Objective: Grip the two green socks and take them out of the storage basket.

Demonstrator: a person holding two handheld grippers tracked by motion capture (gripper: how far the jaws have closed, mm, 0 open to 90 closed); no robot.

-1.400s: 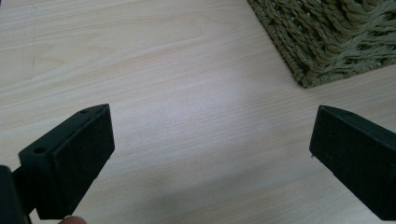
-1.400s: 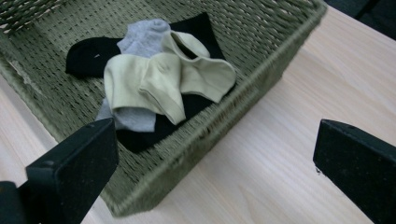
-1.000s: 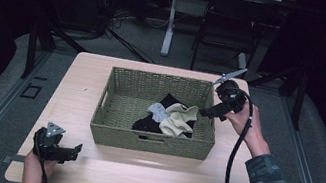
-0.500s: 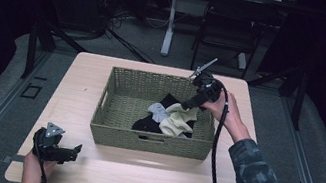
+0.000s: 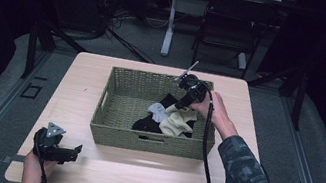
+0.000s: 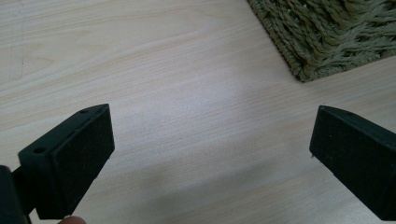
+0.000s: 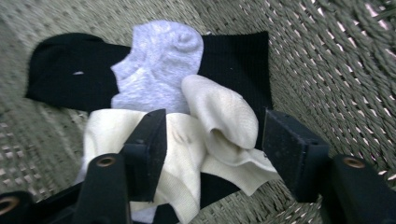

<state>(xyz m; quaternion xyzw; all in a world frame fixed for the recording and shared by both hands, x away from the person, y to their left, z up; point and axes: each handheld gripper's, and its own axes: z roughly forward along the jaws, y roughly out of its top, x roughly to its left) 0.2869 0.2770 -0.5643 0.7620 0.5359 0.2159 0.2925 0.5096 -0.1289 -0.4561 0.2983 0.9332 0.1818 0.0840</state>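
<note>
A green woven basket (image 5: 152,143) stands mid-table and holds a cream sock (image 5: 176,123), a grey sock (image 5: 158,112) and a black sock (image 5: 145,125). My right gripper (image 5: 179,105) reaches down into the basket's right side. In the right gripper view its jaws have just been closing and straddle a raised fold of the cream sock (image 7: 224,116); the pads stand a little off the fold, so my right gripper (image 7: 217,149) is open. Behind the fold lie the grey sock (image 7: 159,70) and the black sock (image 7: 65,74). My left gripper (image 5: 74,149) rests open at the table's front left, nothing between its jaws.
In the left gripper view my left gripper (image 6: 210,154) faces bare wood, with a basket corner (image 6: 327,37) at the upper right. The basket wall (image 7: 327,70) rises close on the right of my right gripper. A chair (image 5: 228,27) and a table leg stand behind the table.
My right gripper has moved left and down from the basket's right rim into the basket, over the socks, and its jaws stand narrower. The left gripper has stayed put.
</note>
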